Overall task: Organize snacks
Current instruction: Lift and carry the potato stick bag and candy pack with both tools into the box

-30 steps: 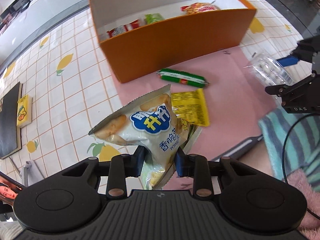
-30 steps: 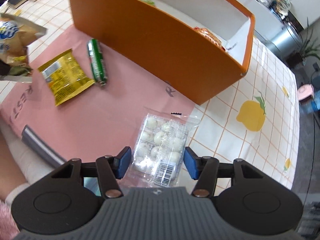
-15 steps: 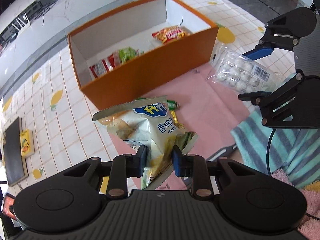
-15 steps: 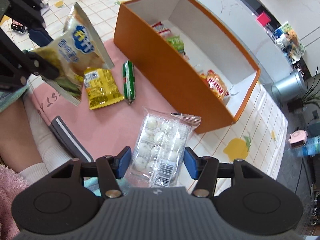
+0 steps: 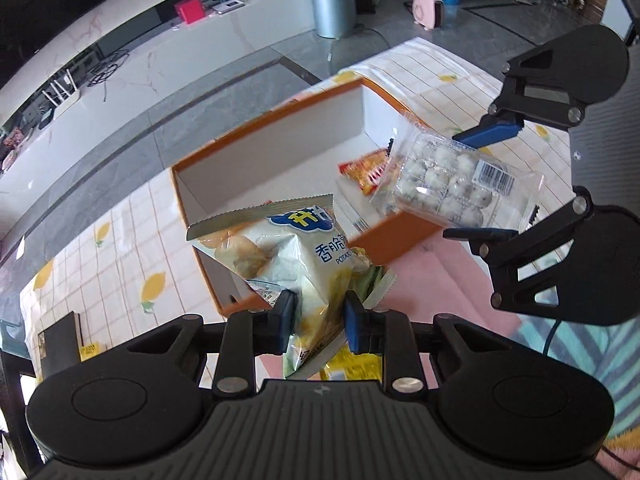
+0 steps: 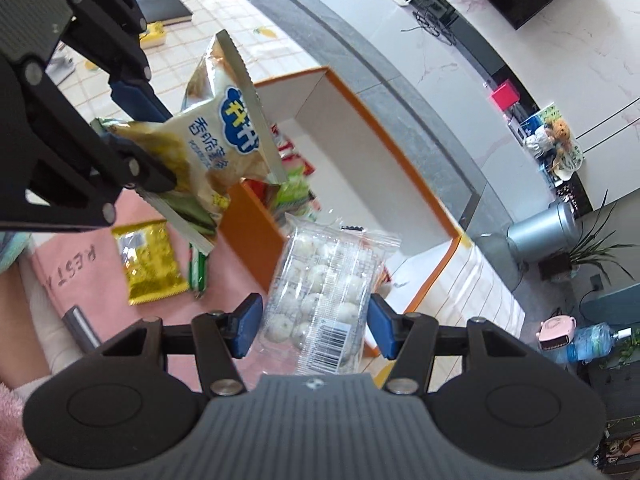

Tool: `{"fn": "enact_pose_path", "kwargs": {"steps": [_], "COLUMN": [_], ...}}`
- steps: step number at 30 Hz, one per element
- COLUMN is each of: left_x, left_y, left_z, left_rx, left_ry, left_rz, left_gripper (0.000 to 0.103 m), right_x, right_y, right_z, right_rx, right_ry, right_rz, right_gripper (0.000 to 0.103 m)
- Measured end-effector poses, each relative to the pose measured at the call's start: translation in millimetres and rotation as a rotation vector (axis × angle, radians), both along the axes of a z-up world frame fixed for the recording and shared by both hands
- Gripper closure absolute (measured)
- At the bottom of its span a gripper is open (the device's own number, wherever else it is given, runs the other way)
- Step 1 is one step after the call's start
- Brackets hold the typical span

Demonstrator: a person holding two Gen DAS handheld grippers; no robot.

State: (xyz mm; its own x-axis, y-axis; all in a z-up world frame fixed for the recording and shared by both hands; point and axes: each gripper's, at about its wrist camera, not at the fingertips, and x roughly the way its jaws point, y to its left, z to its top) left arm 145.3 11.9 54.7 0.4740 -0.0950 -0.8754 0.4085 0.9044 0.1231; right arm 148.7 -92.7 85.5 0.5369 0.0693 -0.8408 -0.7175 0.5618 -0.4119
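My left gripper point(image 5: 318, 316) is shut on the lower part of a pale potato chip bag point(image 5: 288, 248), which hangs in the air in front of the orange box point(image 5: 400, 236). In the right wrist view the same chip bag point(image 6: 216, 136) is at upper left, pinched by the left gripper point(image 6: 148, 140). My right gripper point(image 6: 315, 326) is shut on a clear pack of white balls point(image 6: 320, 280), held above the near wall of the orange box point(image 6: 248, 220). From the left wrist, this pack point(image 5: 444, 184) hangs over the box's right end.
Red, green and orange snack packs point(image 6: 292, 160) lie inside the box. A yellow packet point(image 6: 148, 260) and a green sausage stick point(image 6: 199, 272) rest on the pink mat point(image 5: 432, 280). A black book point(image 6: 164, 8) lies far left. A striped sleeve point(image 5: 580, 352) is at right.
Both grippers have risen off the mat with their snacks and now hang near the top of the orange box. The left jaws have pinched the chip bag a little tighter.
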Motion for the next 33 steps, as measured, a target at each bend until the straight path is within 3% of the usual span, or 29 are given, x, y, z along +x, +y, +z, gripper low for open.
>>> {"fn": "enact_pose_path", "kwargs": {"steps": [10,19,33], "left_x": [57.6,91.4,115.9], "left_y": [13.2,32.8,25.6], "left_z": [-13.7,-48.5,-89.8], "left_rx": [0.000,-0.025,-0.017], "left_ry": [0.011,0.104,0.204], "left_rz": [0.063,0.126,0.077], "left_gripper": [0.074,0.075,0.075], "right_x": [68.1,110.7,138.2], "right_y": [19.7,29.1,26.9], "right_z": [-6.9,-50.0,-110.2], "right_rx": [0.013,-0.006,-0.050], "right_ry": [-0.033,0.049,0.160], "right_rz": [-0.036,-0.075,-0.073], "right_gripper": [0.048,0.048,0.047]}}
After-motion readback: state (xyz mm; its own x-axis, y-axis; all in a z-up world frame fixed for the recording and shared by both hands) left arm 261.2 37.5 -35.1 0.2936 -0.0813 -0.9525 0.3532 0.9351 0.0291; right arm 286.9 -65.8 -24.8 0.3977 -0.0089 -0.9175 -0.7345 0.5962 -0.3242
